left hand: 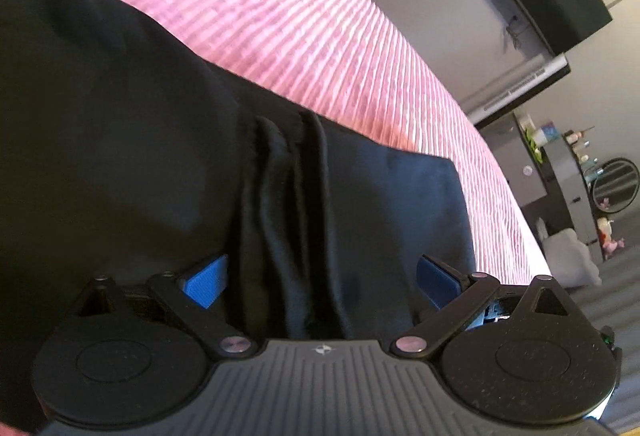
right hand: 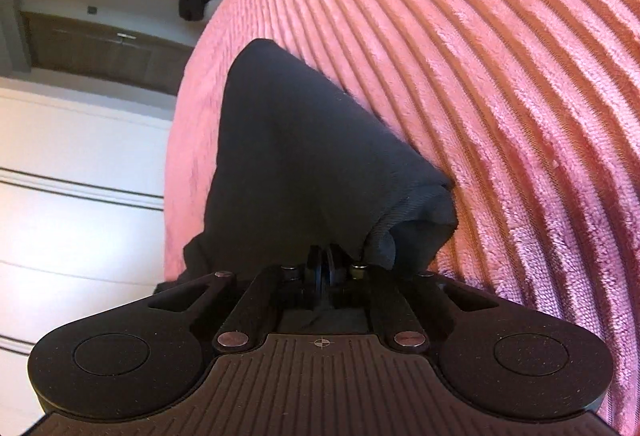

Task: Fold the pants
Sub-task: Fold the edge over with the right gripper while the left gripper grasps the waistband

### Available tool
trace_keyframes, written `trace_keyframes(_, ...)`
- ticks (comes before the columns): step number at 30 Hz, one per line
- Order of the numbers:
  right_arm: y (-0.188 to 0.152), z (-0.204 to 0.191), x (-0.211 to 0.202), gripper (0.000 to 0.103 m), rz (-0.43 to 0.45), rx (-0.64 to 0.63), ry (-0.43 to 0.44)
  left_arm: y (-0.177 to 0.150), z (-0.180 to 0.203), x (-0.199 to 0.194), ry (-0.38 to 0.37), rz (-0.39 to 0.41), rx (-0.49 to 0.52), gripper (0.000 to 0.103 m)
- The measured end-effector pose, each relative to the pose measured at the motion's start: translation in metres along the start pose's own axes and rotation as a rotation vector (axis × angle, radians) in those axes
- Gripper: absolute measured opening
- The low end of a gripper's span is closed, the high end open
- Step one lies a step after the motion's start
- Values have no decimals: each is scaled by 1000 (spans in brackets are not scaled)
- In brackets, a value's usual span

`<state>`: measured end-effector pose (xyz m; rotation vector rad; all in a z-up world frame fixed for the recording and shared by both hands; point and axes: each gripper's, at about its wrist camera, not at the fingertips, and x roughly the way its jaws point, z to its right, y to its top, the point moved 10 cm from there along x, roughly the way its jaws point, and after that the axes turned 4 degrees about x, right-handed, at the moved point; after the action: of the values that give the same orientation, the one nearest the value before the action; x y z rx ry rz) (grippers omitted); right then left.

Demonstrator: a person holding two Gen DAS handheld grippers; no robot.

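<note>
Mid-fold: my right tongs (right hand: pixel 323 268) pinch the black pants (right hand: pixel 296 155) hem; left tongs (left hand: pixel 320 276) gape wide round bunched fabric. Nxt, clamp left & carry across the pink bed (right hand: pixel 500 55).

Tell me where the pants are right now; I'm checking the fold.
The pants lie on the pink bedspread, bunched between the open left hand-held gripper and pinched in the shut right hand-held gripper.

black ribbed left gripper (left hand: pixel 322 278), blue fingers (left hand: pixel 206 282), silver rivets.
</note>
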<state>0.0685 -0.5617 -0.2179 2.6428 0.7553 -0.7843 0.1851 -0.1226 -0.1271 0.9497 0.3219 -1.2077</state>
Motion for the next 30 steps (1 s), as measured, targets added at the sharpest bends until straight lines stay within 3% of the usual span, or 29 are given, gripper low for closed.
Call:
trace_keyframes(2,1,0,1,13,-4,1,22,3,3,5,-8,3,-8,98)
trace_keyframes(3,2,1,2,15,-6,2,35,3,4,6,-21,8,-28,88)
trace_keyframes(4,2,0,2,20,-5,4,51,5,6,9,-46,6,-57,78)
trace_keyframes(5,2,-1,1,25,-4,5,65,5,7,14,-60,-17,-96,52)
trace_keyframes(6,2,-2,-1,27,0,4,75,2,6,20,-63,-42,-124,36)
trace_keyframes(7,3,-4,-4,29,15,-1,82,0,7,24,-54,-59,-135,32)
trace_keyframes(9,5,-9,-16,33,68,-34,102,-2,6,22,-8,-58,-106,9)
trace_keyframes(13,7,-33,-58,54,225,-171,229,9,3,-7,-33,-11,-78,9)
trace_keyframes(16,3,-31,-69,58,245,-250,172,23,-10,-47,-54,57,-61,9)
trace_keyframes(18,1,-27,-71,57,236,-250,146,26,-27,-77,-18,96,-28,9)
trace_keyframes(22,-2,-28,-63,55,213,-272,80,12,-73,-108,140,124,25,13)
trace_keyframes(25,-8,-39,-49,42,182,-305,45,-11,-98,-102,134,99,-75,36)
trace_keyframes(27,-14,-44,-42,42,163,-319,21,-15,-101,-99,93,112,-118,58)
trace_keyframes(30,-16,-48,-37,42,165,-348,-24,-5,-96,-93,37,131,-134,79)
